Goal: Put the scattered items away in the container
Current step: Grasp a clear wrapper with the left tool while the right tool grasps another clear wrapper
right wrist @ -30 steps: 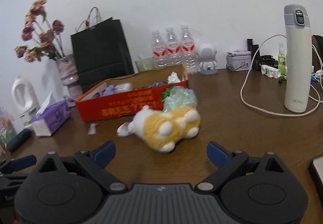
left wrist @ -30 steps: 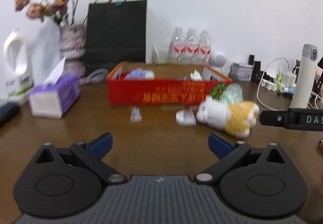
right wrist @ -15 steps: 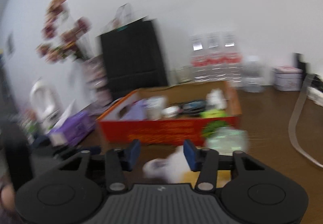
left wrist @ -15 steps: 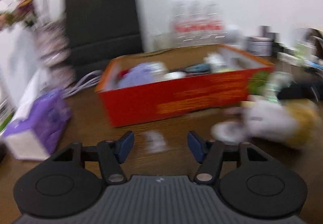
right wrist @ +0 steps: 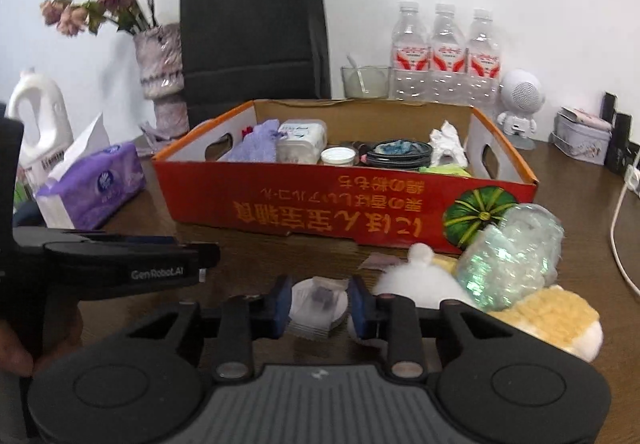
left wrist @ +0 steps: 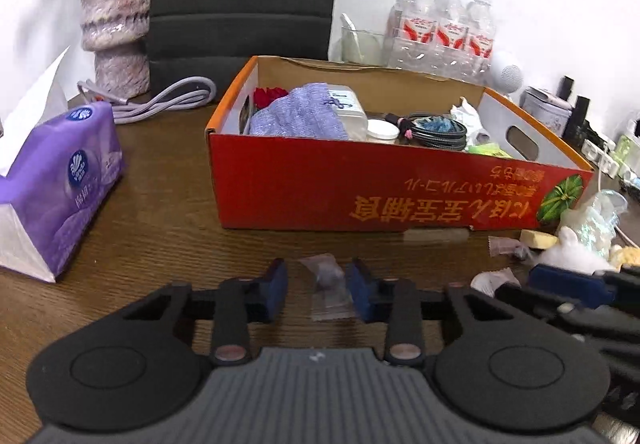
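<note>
box (left wrist: 280,183) red, yellow lettering | tissue pack (left wrist: 60,179) purple | bag (right wrist: 252,23) black

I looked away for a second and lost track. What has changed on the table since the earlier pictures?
Both grippers have come forward toward the red box, their jaws closing. The left gripper now brackets a small clear packet; the right gripper brackets another packet beside the plush toy. Whether either is gripped is unclear. Box, toy and tissue pack have not shifted.

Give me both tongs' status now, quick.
Left tongs: closing around small clear packet, one pad not touching.
Right tongs: closing around a wrapped packet, grip unclear.
</note>
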Demonstrator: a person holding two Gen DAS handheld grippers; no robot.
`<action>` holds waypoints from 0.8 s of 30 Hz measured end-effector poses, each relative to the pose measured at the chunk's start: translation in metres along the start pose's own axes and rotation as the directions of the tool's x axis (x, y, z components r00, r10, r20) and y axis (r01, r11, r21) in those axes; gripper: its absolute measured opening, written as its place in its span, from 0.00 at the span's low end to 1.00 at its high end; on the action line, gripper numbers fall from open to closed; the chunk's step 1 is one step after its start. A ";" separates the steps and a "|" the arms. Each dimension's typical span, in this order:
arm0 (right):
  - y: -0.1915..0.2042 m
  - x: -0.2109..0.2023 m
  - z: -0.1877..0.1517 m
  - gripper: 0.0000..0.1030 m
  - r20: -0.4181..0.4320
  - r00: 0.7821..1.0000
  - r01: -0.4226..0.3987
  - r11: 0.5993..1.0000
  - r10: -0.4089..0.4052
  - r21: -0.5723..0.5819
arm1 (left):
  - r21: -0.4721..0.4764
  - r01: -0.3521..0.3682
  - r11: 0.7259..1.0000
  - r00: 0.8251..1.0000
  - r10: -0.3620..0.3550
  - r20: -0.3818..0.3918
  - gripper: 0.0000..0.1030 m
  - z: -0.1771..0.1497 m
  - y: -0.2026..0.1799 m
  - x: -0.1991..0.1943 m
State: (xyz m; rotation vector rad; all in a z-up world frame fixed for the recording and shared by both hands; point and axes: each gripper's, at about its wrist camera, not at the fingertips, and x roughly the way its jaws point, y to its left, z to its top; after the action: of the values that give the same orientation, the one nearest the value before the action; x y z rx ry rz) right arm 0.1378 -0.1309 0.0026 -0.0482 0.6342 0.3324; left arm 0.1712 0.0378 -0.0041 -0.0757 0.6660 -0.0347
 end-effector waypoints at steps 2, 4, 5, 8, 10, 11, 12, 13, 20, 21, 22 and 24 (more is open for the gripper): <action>0.007 0.009 0.000 0.27 -0.027 0.999 0.029 0.999 -0.030 -0.043 | 0.000 0.007 1.000 1.000 -0.007 0.002 0.20 -0.001 0.000 0.000; 0.011 0.011 -0.002 0.29 -0.028 0.999 0.043 0.996 -0.046 -0.076 | 0.008 0.013 1.000 1.000 -0.013 0.006 0.19 -0.001 0.000 -0.001; 0.011 0.011 -0.003 0.20 -0.020 0.999 0.041 0.996 -0.042 -0.083 | 0.010 0.019 1.000 1.000 -0.019 0.007 0.17 -0.002 0.000 -0.002; 0.009 0.008 -0.005 0.15 0.000 1.000 0.024 0.997 -0.024 -0.077 | 0.021 0.021 1.000 0.999 -0.022 0.026 0.16 -0.004 -0.002 -0.009; 0.009 0.007 -0.005 0.14 0.008 1.000 0.020 0.997 -0.020 -0.076 | 0.044 0.013 0.999 0.999 -0.015 0.048 0.15 -0.006 -0.007 -0.018; 0.010 0.005 -0.005 0.14 0.017 1.000 0.020 0.997 -0.018 -0.074 | 0.053 0.000 0.999 0.998 -0.003 0.062 0.15 -0.008 -0.009 -0.024; 0.010 0.000 -0.005 0.14 0.033 0.999 0.018 0.997 -0.016 -0.076 | 0.058 -0.010 0.998 0.997 0.005 0.076 0.15 -0.010 -0.012 -0.033; 0.012 -0.007 -0.004 0.14 0.051 0.999 0.019 0.997 -0.015 -0.081 | 0.062 -0.009 0.998 0.996 0.003 0.092 0.15 -0.012 -0.015 -0.043; 0.001 -0.081 -0.040 0.14 0.052 0.998 -0.042 0.998 0.044 -0.038 | 0.065 0.140 0.988 0.987 -0.145 0.071 0.15 -0.075 -0.036 -0.125; -0.001 -0.089 -0.050 0.14 0.039 0.999 -0.030 0.999 0.031 -0.033 | 0.081 0.144 0.986 0.987 -0.149 0.056 0.15 -0.087 -0.041 -0.133; -0.002 -0.098 -0.060 0.14 0.026 1.000 -0.015 0.999 0.016 -0.030 | 0.101 0.145 0.984 0.988 -0.149 0.043 0.15 -0.098 -0.046 -0.140; -0.003 -0.111 -0.075 0.14 -0.001 1.000 -0.012 1.000 0.012 -0.015 | 0.126 0.132 0.983 0.990 -0.136 0.023 0.15 -0.116 -0.053 -0.150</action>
State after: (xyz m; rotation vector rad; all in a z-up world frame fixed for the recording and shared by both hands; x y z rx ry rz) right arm 0.0125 -0.1768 0.0074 -0.0587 0.6332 0.3482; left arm -0.0186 -0.0135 0.0012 -0.0011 0.6250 -0.2042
